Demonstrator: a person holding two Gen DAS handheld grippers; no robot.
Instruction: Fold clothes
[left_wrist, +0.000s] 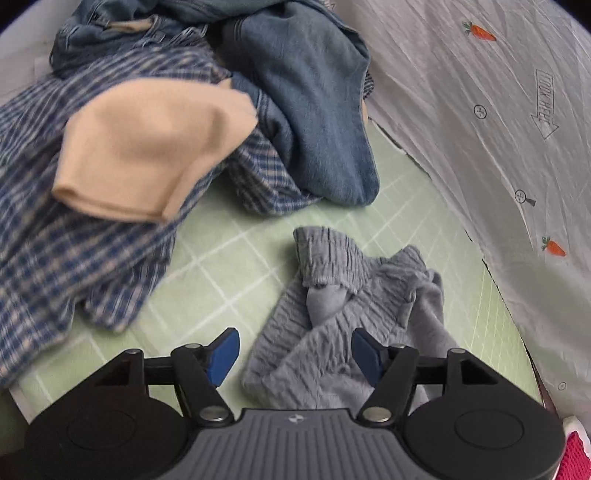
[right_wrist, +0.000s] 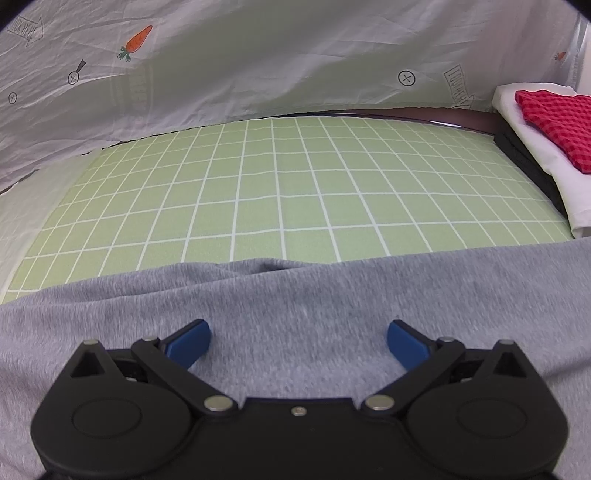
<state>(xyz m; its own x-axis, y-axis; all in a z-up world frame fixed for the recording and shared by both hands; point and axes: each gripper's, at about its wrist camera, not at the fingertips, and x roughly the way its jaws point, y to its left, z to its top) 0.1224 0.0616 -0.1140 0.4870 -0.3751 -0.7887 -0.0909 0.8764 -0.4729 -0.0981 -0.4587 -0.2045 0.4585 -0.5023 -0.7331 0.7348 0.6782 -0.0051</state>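
- We hold the left gripper (left_wrist: 295, 354) with its blue pads spread wide and nothing between them, over a crumpled grey garment (left_wrist: 343, 317) with a gathered waistband, lying on the green grid mat (left_wrist: 229, 258).
- We hold the right gripper (right_wrist: 299, 343) just as wide and just as empty, above a broad stretch of grey knit fabric (right_wrist: 295, 295) that lies fairly flat across the near edge of the mat.
- Little of the folding looks done, by our reading: a heap waits beyond the left gripper, with a blue plaid shirt (left_wrist: 55, 240), a peach garment (left_wrist: 147, 147) on top of it and blue denim pieces (left_wrist: 314, 110) behind.
- At the far right of the right-wrist view, a red checked cloth (right_wrist: 554, 118) sits on a white layer (right_wrist: 535, 147), possibly a finished stack; the rest is still to fold.
- We cannot tell whether the two grey fabrics are one garment, since each camera shows only a part.
- The heap is blurred, and the white printed sheet (left_wrist: 480, 110) hides whatever lies behind the mat.
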